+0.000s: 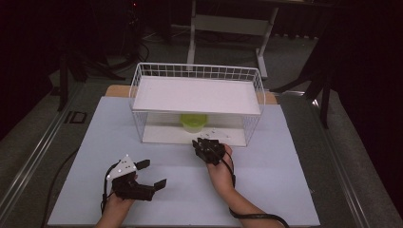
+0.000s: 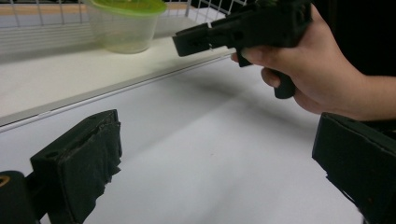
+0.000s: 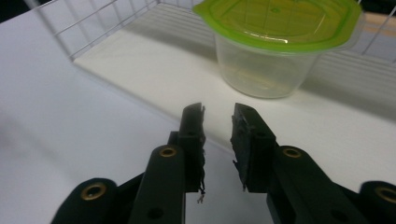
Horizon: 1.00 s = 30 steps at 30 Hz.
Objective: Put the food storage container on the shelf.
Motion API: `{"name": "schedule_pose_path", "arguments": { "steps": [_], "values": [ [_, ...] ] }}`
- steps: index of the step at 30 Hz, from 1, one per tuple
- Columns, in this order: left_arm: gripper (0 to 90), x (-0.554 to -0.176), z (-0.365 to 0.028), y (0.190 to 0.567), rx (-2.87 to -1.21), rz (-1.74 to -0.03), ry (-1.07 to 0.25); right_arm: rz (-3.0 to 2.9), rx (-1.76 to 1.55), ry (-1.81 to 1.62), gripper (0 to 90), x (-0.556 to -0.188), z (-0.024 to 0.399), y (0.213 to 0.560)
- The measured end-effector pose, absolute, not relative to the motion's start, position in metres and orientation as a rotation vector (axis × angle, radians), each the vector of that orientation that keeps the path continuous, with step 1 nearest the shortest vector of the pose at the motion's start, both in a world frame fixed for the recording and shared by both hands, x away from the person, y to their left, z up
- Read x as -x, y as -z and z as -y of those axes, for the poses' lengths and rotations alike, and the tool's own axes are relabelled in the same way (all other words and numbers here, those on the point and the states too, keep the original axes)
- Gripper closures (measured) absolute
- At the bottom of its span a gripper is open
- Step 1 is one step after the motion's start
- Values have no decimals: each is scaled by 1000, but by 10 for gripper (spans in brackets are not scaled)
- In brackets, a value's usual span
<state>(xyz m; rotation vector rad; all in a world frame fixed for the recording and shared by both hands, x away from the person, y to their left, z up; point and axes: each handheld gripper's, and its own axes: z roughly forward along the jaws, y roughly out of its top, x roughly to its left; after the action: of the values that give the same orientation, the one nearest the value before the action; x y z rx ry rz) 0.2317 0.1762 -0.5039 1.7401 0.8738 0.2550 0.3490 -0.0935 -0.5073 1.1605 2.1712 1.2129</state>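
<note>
Right gripper (image 3: 218,116): black two-jaw tongs, jaws parted by a narrow gap, nothing between the pads; tips sit at the front edge of the rack's lower shelf, aimed at the container but short of it.
Left gripper (image 1: 151,174): black two-jaw tongs with a grey three-cornered plate on top, jaws spread wide, empty; it hovers over the bare table, well apart from the rack.
Container (image 3: 275,44): clear round plastic tub with a lime-green lid, upright on the lower shelf, under the upper board; free of both grippers.
Rack (image 1: 197,71): white wire basket-frame with two flat white shelves, at the far middle of the table.
Table (image 1: 275,190): pale flat top.
Right hand (image 2: 308,70): wrapped round the right gripper's handle, seen from the left gripper view.
</note>
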Motion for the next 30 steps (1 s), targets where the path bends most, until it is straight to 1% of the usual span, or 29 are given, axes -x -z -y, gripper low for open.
{"name": "schedule_pose_path", "arguments": {
  "steps": [1, 3, 10, 11, 13, 15, 17, 30],
  "values": [
    [24, -232, -176, 504, -1740, -874, -255, -2179, -1142, -1208, 706, -345, 96, 506],
    [24, -230, -177, 502, -1742, -868, -262, -2179, -1117, -1211, 638, -339, 101, 504],
    [24, -229, -177, 501, -1746, -864, -258, -2177, -1102, -1262, 286, -323, 120, 496],
    [24, -229, -177, 501, -1746, -862, -259, -2195, -1107, -1271, 264, -322, 123, 495],
    [24, -229, -177, 500, -1749, -858, -258, -2216, -1110, -1279, 193, -320, 129, 495],
    [24, -229, -177, 500, -1749, -851, -261, -2219, -1106, -1282, 193, -319, 131, 495],
    [24, -229, -177, 500, -1749, -853, -265, -2215, -1105, -1304, 173, -316, 139, 493],
    [24, -228, -177, 497, -1751, -839, -269, -2187, -1043, -1339, 173, -289, 158, 482]
  ]
}}
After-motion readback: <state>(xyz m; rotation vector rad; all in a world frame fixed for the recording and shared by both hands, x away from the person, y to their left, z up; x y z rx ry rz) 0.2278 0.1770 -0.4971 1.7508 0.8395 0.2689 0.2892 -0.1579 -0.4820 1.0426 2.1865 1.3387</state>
